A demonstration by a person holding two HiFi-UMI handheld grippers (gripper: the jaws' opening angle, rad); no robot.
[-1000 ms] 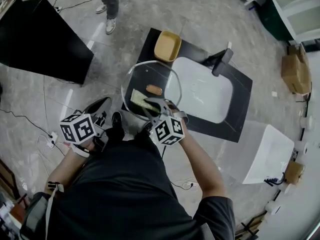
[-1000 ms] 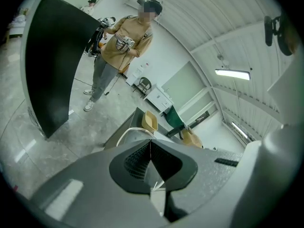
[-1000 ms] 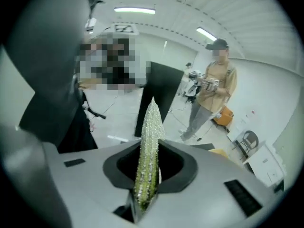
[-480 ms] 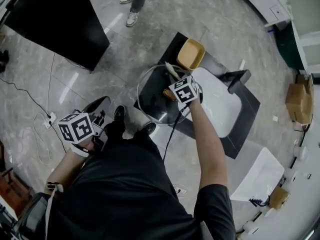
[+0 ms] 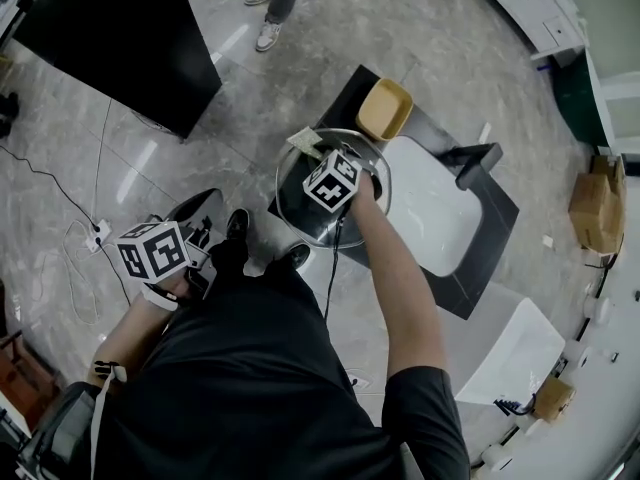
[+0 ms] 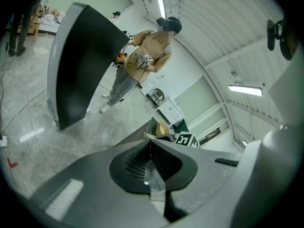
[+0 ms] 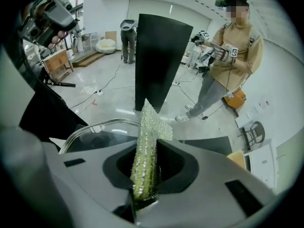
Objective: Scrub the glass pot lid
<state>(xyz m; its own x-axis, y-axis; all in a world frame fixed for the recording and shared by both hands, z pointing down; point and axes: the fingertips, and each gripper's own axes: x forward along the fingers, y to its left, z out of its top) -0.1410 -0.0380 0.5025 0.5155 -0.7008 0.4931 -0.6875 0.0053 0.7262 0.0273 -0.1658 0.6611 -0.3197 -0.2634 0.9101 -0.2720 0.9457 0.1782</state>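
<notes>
One lid (image 5: 305, 218) is the whole job. It hangs roughly level in the air over the near corner of the black counter (image 5: 335, 96), with the white sink (image 5: 430, 213) just beyond it and a yellow bowl (image 5: 385, 110) past its far rim. Your left gripper (image 6: 151, 160) has its jaws pressed together on a thin, clear sliver. That looks like the lid's rim seen edge-on, so I judge this hand to be the one carrying the glass. Your right gripper (image 7: 147, 160) is clamped hard on a sponge (image 7: 147, 146), green-yellow with a silvery mesh face, which stands up well clear of the jaw tips. In the head view this gripper sits over the lid's far half, and the sponge pokes out across the far-left rim. Neither view shows for certain whether the pad is bearing on the glass or riding just above it. You appear to be mid-scrub, at the outer end of a stroke. The next move calls for laying the sponge's broad face flat to the glass and drawing it back across with steady pressure. Brace your left hand firmly against that push, since glass pinched only at its edge could twist or slip.
</notes>
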